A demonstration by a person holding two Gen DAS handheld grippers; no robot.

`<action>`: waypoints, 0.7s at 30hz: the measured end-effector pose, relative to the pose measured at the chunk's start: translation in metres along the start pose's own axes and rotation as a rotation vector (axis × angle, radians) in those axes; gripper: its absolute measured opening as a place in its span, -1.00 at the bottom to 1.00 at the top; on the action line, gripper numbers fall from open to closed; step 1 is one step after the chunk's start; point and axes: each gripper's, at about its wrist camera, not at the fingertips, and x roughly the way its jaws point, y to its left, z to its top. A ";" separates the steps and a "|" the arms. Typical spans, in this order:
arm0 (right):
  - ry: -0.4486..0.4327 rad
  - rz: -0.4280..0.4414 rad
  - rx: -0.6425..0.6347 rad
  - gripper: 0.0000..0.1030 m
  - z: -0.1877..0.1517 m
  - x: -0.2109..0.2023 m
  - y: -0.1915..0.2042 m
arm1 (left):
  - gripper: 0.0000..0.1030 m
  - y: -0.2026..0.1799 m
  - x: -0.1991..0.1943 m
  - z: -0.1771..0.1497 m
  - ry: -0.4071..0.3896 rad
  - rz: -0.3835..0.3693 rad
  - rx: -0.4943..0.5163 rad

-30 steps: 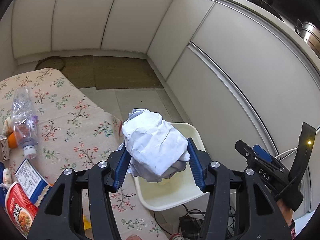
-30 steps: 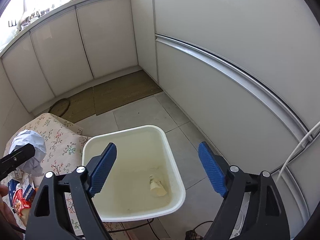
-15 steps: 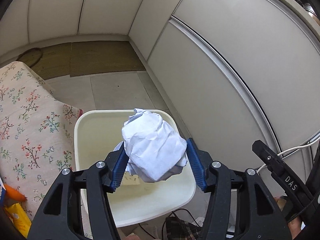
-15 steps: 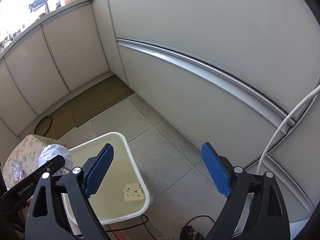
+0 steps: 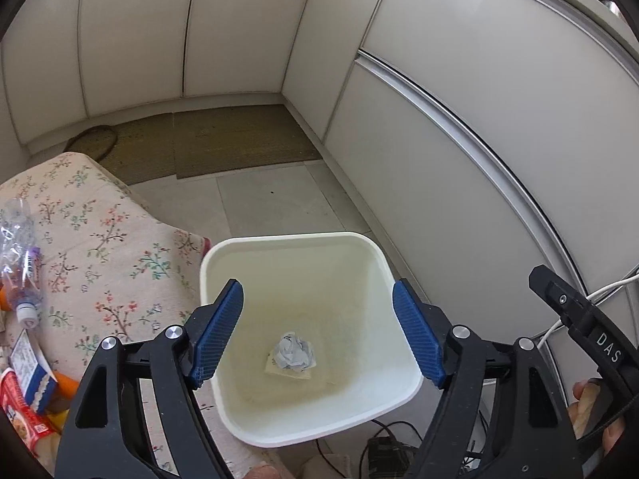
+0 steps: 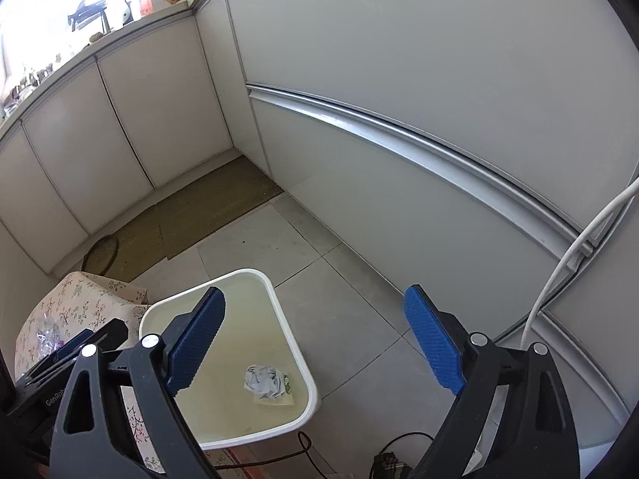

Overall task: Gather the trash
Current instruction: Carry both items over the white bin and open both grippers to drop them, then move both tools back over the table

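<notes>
Kitchen corner: pale cabinet fronts (image 5: 239, 32) on two sides, grey floor tiles (image 6: 351, 279), a brown mat (image 5: 235, 143) along the cabinet base. Tabletop with floral cloth (image 5: 100, 239) at left in the left wrist view, cluttered — crushed clear plastic bottle (image 5: 18, 255) lying on its side, a few cartons and packets (image 5: 28, 391) near the edge. White cable (image 6: 567, 263) runs down the right-hand cabinet front.

White bin (image 5: 293, 239) stands on the floor just beside the tabletop edge. Crumpled paper ball (image 5: 293, 353) lies at the bin's bottom, on a flat scrap of paper.

Left gripper (image 5: 319, 331) is above the bin, fingers (image 5: 217, 331) spread wide and just been opening — nothing between them; the ball sits well below, seen through the gap. Right gripper (image 6: 315, 343) also stands wide, jaws having widened a little, empty; it hangs over the floor at the bin's right rim, the ball low-left of centre between its fingers (image 6: 433, 349) in view only.
</notes>
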 end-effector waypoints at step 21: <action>-0.013 0.172 -0.285 0.83 -0.045 -0.028 0.156 | 0.81 0.144 -0.095 -0.033 -0.049 0.334 -0.102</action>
